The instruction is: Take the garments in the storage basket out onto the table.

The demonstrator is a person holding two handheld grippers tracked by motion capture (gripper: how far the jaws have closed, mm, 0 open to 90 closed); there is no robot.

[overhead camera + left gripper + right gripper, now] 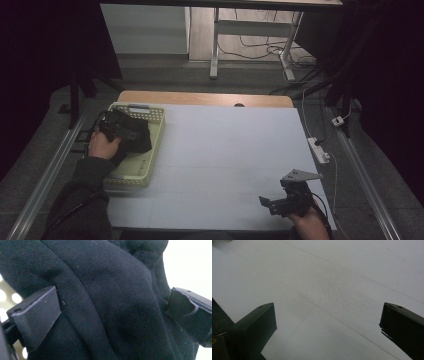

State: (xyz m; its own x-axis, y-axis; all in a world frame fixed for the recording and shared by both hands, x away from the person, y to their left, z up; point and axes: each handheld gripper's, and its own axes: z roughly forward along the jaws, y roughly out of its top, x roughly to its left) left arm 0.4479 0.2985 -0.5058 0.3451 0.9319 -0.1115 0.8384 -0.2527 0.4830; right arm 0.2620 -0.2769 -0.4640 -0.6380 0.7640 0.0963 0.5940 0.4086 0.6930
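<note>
A black cloth (pixel 141 139) lies bunched in a pale yellow basket (pixel 150 167) at the table's left edge. My left gripper (pixel 122 127) is pressed into that cloth from the left. In the left gripper view the jaws of my left gripper (pixel 113 312) stand wide apart, and folds of the black cloth (pixel 105 290) fill the gap and touch both jaws. My right gripper (pixel 272 204) hovers over the white table sheet (pixel 225 150) near the front right corner. In the right gripper view my right gripper (pixel 327 322) is open with nothing between the jaws, just the white table sheet (pixel 332 285) below.
The basket has perforated walls and a handle (pixel 138 107) at its far end. A wooden table edge (pixel 200 97) shows beyond the sheet. A power strip (pixel 318 150) and cables lie on the floor to the right. Metal rails (pixel 50 165) flank the table.
</note>
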